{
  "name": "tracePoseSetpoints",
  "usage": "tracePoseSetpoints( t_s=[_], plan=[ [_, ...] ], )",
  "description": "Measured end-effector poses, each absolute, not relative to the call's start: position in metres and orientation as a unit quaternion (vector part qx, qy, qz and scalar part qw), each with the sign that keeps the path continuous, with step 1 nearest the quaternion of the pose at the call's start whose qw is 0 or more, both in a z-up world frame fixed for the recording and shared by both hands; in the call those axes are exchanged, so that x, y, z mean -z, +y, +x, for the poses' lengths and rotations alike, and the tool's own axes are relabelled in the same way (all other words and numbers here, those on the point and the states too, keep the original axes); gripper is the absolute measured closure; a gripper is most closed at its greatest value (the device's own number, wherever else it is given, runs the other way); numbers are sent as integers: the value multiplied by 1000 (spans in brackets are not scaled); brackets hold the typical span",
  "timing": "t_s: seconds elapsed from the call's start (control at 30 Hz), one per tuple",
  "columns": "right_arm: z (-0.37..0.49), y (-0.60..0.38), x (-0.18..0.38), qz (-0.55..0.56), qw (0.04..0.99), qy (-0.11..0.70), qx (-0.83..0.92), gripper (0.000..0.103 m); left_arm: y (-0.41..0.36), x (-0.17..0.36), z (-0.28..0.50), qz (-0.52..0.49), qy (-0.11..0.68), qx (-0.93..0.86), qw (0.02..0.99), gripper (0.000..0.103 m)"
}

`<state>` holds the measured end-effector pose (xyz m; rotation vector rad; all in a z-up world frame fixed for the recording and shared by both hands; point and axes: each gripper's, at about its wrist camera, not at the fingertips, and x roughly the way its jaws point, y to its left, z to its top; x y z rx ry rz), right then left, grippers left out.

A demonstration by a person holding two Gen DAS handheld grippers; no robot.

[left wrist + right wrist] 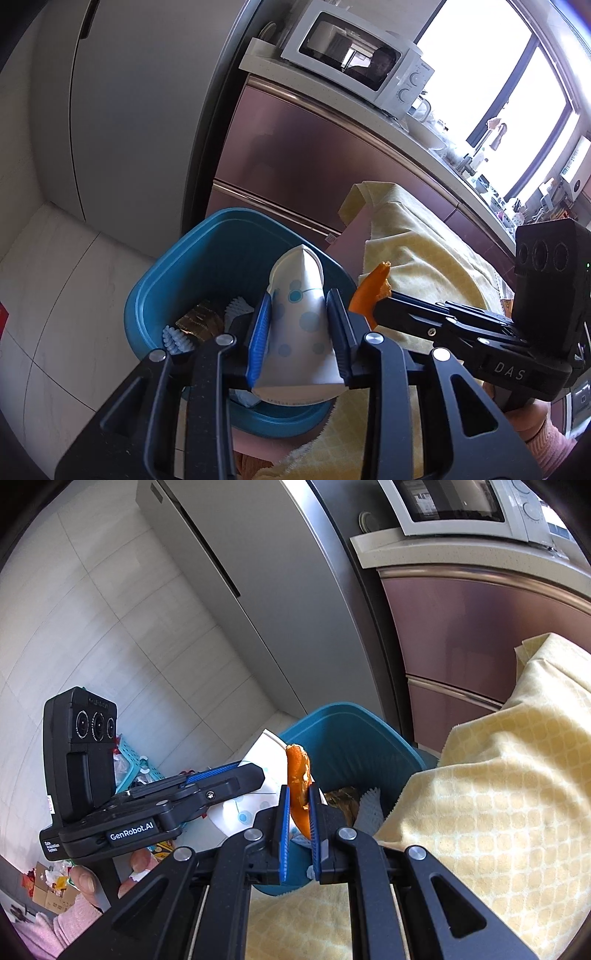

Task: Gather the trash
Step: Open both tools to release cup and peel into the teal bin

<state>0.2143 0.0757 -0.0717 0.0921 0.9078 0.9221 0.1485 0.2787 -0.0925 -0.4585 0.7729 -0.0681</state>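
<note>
A squashed white paper cup with blue dots is pinched between the blue pads of my left gripper, right over the blue bin. An orange peel stands upright in my right gripper, which is shut on it above the bin's near rim. In the left wrist view the peel and the right gripper come in from the right, close beside the cup. The right wrist view shows the left gripper with the cup at the left. Wrappers and white ridged scraps lie inside the bin.
A yellow checked cloth covers the table beside the bin. A grey fridge and pink cabinets with a microwave stand behind. White floor tiles lie at the left, with a teal basket and litter on them.
</note>
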Motion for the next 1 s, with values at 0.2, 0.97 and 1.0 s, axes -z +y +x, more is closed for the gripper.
tracePoseSetpoints(
  t_s=[0.2,0.97,1.0],
  plan=[
    [220,79,82,41,796,437,-417,92,281,107,161,-236,390,27,890,71],
    [191,-1,50,61,825,383,-412,74,218,52,125,-176,321,102,925,62],
    [188,-11,46,62,829,378,-408,73,210,49,124,-172,319,111,926,61]
  ],
)
